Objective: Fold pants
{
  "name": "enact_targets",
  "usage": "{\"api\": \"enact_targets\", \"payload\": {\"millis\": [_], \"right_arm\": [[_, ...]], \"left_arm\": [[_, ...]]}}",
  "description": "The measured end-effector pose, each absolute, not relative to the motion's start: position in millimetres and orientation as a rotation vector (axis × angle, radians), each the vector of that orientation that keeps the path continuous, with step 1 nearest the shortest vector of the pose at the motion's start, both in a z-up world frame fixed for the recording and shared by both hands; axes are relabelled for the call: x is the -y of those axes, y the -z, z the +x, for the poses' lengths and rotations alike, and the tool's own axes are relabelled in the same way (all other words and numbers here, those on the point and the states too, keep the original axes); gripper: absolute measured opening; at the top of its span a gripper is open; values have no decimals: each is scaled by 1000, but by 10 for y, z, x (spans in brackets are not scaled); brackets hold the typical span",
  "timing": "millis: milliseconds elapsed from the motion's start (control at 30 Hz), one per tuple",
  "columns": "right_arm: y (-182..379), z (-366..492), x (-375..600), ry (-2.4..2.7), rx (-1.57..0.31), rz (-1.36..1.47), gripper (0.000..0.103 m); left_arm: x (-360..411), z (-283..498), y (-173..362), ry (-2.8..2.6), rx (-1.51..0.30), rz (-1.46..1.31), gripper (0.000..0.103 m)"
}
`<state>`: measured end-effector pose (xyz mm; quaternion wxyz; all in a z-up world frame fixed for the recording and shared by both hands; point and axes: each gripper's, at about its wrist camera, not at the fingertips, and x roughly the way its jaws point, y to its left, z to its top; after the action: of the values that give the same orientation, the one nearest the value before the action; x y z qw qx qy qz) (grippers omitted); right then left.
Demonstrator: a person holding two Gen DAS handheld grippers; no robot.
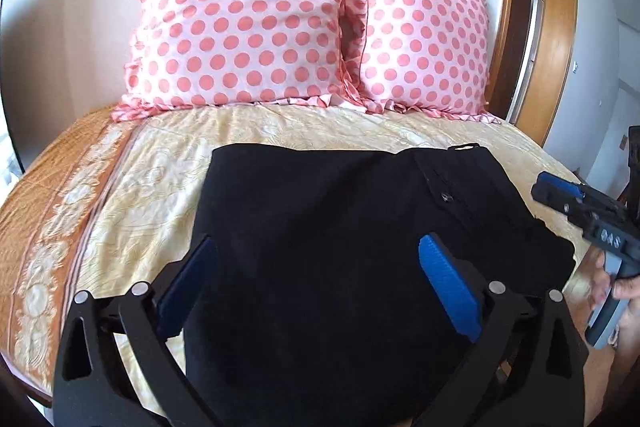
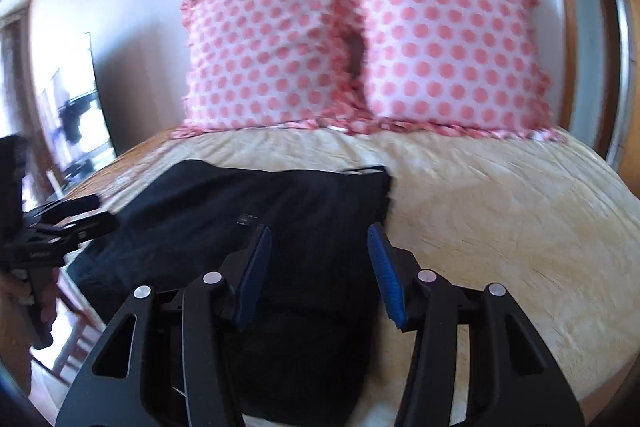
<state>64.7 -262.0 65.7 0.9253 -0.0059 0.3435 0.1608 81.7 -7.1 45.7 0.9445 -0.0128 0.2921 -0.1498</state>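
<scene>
The black pants [image 1: 340, 227] lie folded in a flat, roughly rectangular stack on the yellow bedspread [image 1: 160, 167], with a button flap near the far right corner. My left gripper [image 1: 320, 255] is open above the near part of the pants and holds nothing. In the right wrist view the pants [image 2: 248, 211] lie left of centre, and my right gripper [image 2: 318, 239] is open above their right edge, also empty. The right gripper also shows in the left wrist view [image 1: 560, 195], off the pants' right side. The left gripper shows at the left edge of the right wrist view [image 2: 80, 215].
Two pink polka-dot pillows [image 1: 248, 15] [image 1: 424, 39] lean against the wall at the head of the bed. The bedspread has an orange border [image 1: 52, 219] on the left. A wooden door frame [image 1: 552, 39] stands to the right. A mirror [image 2: 76, 115] stands left of the bed.
</scene>
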Motion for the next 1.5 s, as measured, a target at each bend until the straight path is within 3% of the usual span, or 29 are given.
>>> {"api": "enact_targets", "payload": {"millis": [167, 400, 600, 933, 1100, 1233, 1500], "right_arm": [[-237, 866, 2462, -354, -909, -58, 51], [-447, 1056, 3086, -269, -873, 261, 51], [-216, 1404, 3241, -227, -994, 281, 51], [-51, 1525, 3180, -301, -1040, 328, 52], [-181, 1398, 2915, -328, -929, 94, 31], [-235, 1299, 2742, -314, -866, -70, 29], [-184, 1387, 2929, -364, -917, 100, 25]], "left_arm": [[69, 1183, -132, 313, -815, -61, 99], [33, 1043, -81, 317, -771, -20, 100], [68, 996, -54, 305, -755, 16, 101], [65, 994, -45, 306, -751, 20, 101], [68, 990, -44, 306, -749, 21, 101], [79, 991, -39, 302, -749, 28, 101], [-139, 1044, -189, 341, -755, -108, 98]]}}
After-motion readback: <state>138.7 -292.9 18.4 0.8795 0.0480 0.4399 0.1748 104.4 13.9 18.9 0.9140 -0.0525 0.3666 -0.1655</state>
